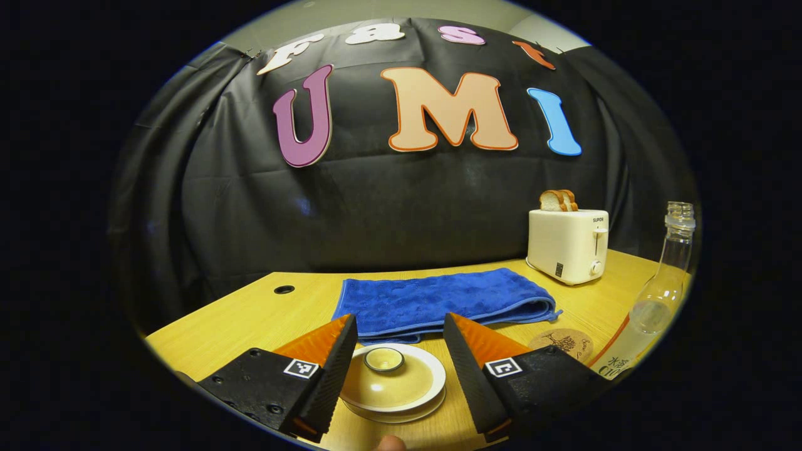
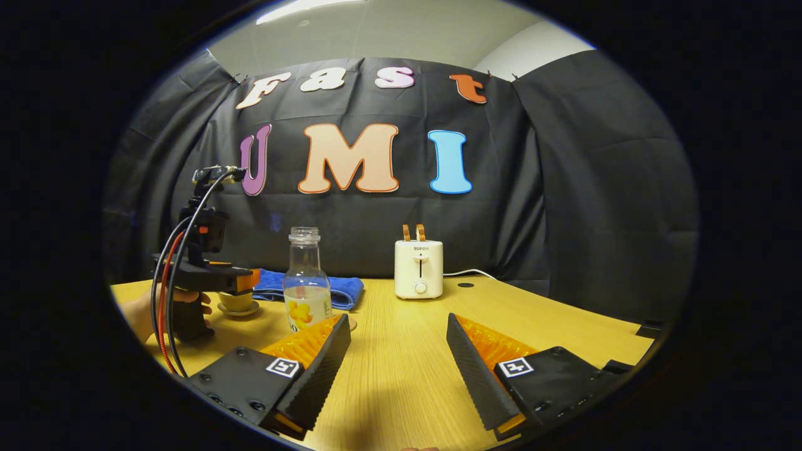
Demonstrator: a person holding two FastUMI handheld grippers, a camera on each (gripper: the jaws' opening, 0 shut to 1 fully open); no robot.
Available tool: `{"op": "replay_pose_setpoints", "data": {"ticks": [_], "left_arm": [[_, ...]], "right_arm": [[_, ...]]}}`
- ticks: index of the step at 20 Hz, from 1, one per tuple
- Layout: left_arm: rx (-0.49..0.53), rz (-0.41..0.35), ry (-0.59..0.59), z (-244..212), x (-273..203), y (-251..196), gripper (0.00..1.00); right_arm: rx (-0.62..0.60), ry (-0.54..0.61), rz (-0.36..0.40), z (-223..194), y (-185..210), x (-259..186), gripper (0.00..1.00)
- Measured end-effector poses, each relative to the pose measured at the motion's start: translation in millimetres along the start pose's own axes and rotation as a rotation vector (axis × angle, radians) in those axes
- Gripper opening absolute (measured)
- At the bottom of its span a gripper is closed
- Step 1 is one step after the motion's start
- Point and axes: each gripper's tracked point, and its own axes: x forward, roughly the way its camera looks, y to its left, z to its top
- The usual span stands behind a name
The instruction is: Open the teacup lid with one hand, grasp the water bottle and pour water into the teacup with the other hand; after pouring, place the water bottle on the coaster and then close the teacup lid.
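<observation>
The teacup lid (image 1: pixel 393 376) is being kept on the teacup (image 2: pixel 237 304), between the wide-open jaws of the left gripper (image 1: pixel 401 369). Nothing is being held. The water bottle (image 2: pixel 306 285) is being left standing beside the coaster (image 1: pixel 562 344). The right gripper (image 2: pixel 398 369) is being held wide open and empty. Every step is being waited for.

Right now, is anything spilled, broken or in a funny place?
Nothing spilled or broken. The water bottle stands upright with no cap, beside the coaster rather than on it. The lid sits on the teacup, between the open left gripper.
</observation>
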Motion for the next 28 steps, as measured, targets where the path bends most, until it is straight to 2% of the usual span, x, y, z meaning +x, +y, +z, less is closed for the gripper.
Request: {"op": "replay_pose_setpoints", "data": {"ticks": [1,3,4,6,11,13,14,19,20,21,25,28], "left_arm": [[0.003,0.003,0.000,0.3,0.7,0.1,0.81],[0.001,0.011,-0.006,1.8,0.3,1.6,0.73],[-0.001,0.012,-0.010,1.8,0.7,2.8,0.65],[0.006,0.018,-0.008,-0.2,2.1,3.9,0.56],[0.019,0.031,-0.005,-0.4,2.2,9.5,0.44],[0.022,0.039,-0.008,0.3,2.1,12.7,0.38],[0.022,0.041,-0.010,0.2,2.5,13.3,0.31],[0.022,0.050,-0.019,1.0,2.2,18.7,0.21],[0.022,0.048,-0.019,-0.6,2.5,18.5,0.14],[0.024,0.050,-0.023,1.2,2.9,19.5,0.16],[0.024,0.046,-0.023,0.6,3.5,20.6,0.07],[0.024,0.040,-0.019,-1.6,4.9,18.8,0.07]], "right_arm": [[0.003,0.002,0.000,-1.3,-0.2,0.2,0.96],[0.003,-0.001,0.000,-0.3,-0.3,0.8,0.98],[0.002,-0.001,0.000,0.2,-0.7,1.1,0.98],[0.003,-0.002,0.000,-0.3,-0.8,0.3,0.98],[0.002,-0.003,0.006,-0.1,2.7,1.4,0.98],[-0.002,-0.006,0.013,1.0,5.6,1.5,0.98],[-0.003,-0.007,0.017,1.9,7.5,1.7,0.98],[-0.001,-0.009,0.026,2.5,12.3,1.9,0.98],[-0.002,-0.011,0.028,4.2,13.5,2.1,0.98],[-0.003,-0.013,0.030,3.5,14.8,2.5,0.96],[-0.009,-0.016,0.039,4.9,20.5,4.0,0.96],[-0.008,-0.015,0.042,5.6,22.3,3.4,0.98]]}}
